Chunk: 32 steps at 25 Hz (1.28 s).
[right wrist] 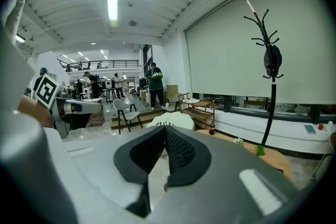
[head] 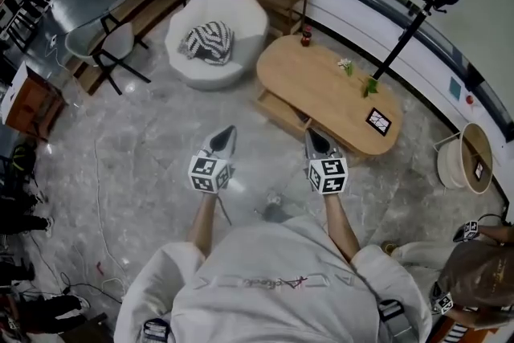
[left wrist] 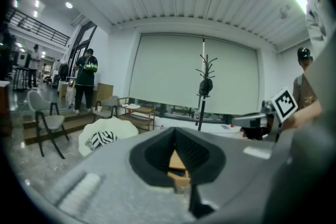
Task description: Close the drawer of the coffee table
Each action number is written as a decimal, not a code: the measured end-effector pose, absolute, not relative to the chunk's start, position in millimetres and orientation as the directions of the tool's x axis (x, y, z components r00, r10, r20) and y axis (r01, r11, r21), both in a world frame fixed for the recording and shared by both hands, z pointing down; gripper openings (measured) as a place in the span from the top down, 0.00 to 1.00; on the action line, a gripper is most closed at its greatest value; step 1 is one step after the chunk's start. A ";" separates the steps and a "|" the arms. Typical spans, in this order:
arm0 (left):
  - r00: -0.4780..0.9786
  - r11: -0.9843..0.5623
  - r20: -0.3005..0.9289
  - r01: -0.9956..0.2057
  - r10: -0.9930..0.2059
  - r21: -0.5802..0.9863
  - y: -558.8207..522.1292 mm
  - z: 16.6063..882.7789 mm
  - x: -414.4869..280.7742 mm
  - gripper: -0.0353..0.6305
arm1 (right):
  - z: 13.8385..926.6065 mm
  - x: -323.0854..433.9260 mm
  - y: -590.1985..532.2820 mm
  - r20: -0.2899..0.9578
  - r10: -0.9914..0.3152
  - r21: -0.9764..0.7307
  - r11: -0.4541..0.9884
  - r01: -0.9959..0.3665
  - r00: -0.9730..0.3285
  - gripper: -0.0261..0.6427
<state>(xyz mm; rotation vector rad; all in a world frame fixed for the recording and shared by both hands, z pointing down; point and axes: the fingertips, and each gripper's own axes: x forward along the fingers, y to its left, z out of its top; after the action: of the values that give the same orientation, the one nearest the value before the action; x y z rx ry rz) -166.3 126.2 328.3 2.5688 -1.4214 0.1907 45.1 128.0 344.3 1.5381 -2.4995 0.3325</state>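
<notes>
Both shut, empty — left claw [head: 227,132], right claw [head: 312,133] — armchair [head: 234,12] beside open drawer [head: 279,109]

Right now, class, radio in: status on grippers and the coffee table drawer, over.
Shut and empty: left gripper, right gripper. Open, untouched: drawer, sticking out of coffee table. Nothing seen between grippers and drawer.

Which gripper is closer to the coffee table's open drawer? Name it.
The right gripper: its tip is beside the drawer of the coffee table, while the left gripper is over floor farther left.
</notes>
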 end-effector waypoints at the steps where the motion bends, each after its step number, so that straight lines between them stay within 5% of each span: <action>1: 0.529 -0.518 0.209 -0.848 -0.822 0.112 116.6 328.9 -165.0 0.95 | 345.4 46.1 118.1 0.276 -0.851 -0.092 0.439 -0.894 -0.446 0.95; 32: 0.511 -0.493 0.251 -0.859 -0.822 0.135 -32.4 362.6 -125.8 0.95 | 381.1 68.6 -41.6 0.310 -0.811 -0.118 0.485 -0.867 -0.496 0.95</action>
<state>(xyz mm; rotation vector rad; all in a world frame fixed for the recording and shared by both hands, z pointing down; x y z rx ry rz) -125.8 -32.4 362.6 2.5121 -1.4255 0.2239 68.6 -41.6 381.1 1.4447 -2.5182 0.3836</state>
